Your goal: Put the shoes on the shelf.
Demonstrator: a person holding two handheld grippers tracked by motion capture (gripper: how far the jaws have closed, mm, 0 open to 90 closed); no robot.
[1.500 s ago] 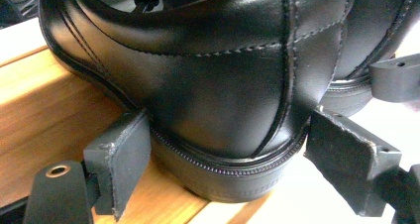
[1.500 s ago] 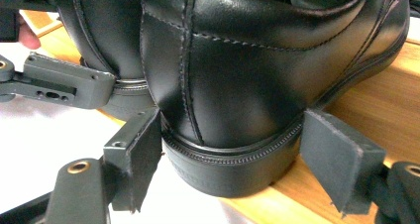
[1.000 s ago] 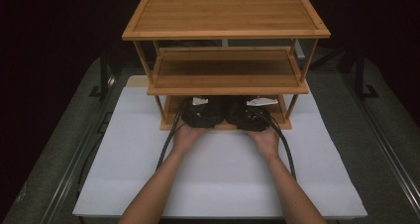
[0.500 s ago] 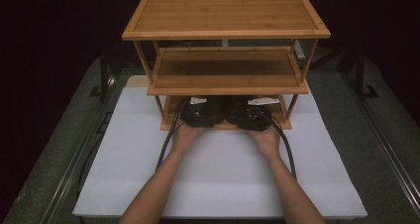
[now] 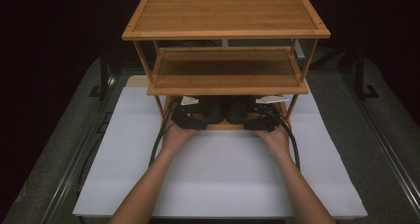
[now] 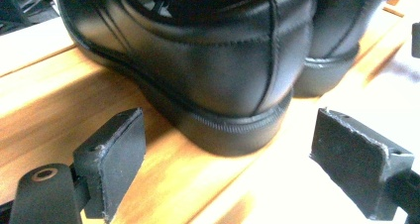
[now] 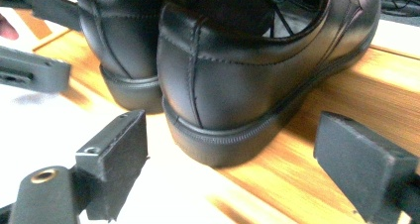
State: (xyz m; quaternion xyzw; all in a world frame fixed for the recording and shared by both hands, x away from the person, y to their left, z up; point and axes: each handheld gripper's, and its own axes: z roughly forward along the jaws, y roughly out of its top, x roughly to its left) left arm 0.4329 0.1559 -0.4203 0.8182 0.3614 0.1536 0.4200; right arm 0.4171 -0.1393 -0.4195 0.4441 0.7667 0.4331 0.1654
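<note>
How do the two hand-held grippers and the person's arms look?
Both the left hand-held gripper and the right hand-held gripper are black, each trailing a black cable. Their jaws end in blocky black pads with worn edges and a small hole. The forearms are bare, without sleeves.

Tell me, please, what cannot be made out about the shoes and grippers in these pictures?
- Shoes' toes: the high view has the middle shelf covering them; both gripper views cut them off at the top edge.
- Left shoe laces: left gripper view, cropped and dark.
- Right shoe far side: right gripper view, hidden behind its own heel.
- Left gripper and right gripper jaws: high view, tucked under the shelf; the gripper views show them open, clear of the heels.
</note>
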